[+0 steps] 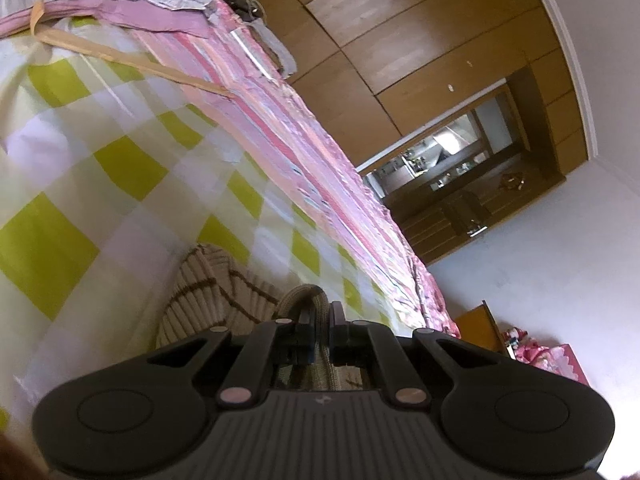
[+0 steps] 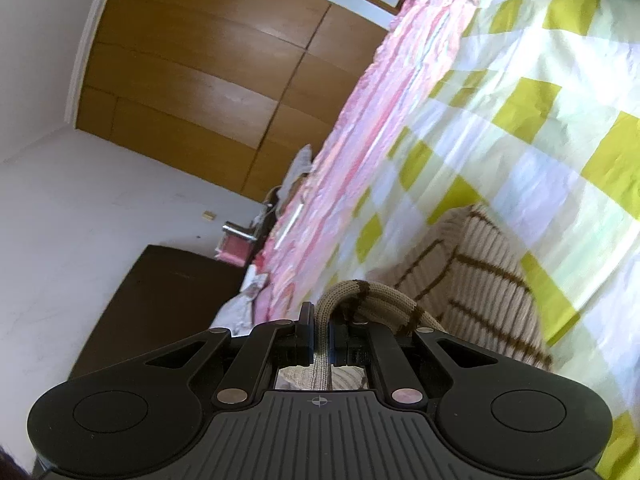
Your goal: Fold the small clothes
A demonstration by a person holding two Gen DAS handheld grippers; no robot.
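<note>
Near the bed's [image 1: 120,160] pink edge, the left gripper [image 1: 320,320] and right gripper [image 2: 320,320] each pinch the striped sweater's [image 2: 472,280] edge, lifted, probably to carry it over into a fold.

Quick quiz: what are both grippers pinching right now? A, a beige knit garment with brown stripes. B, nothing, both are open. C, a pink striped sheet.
A: the left gripper and right gripper are each shut on a fold of the beige knit garment, which lies on the checked bedspread.
</note>
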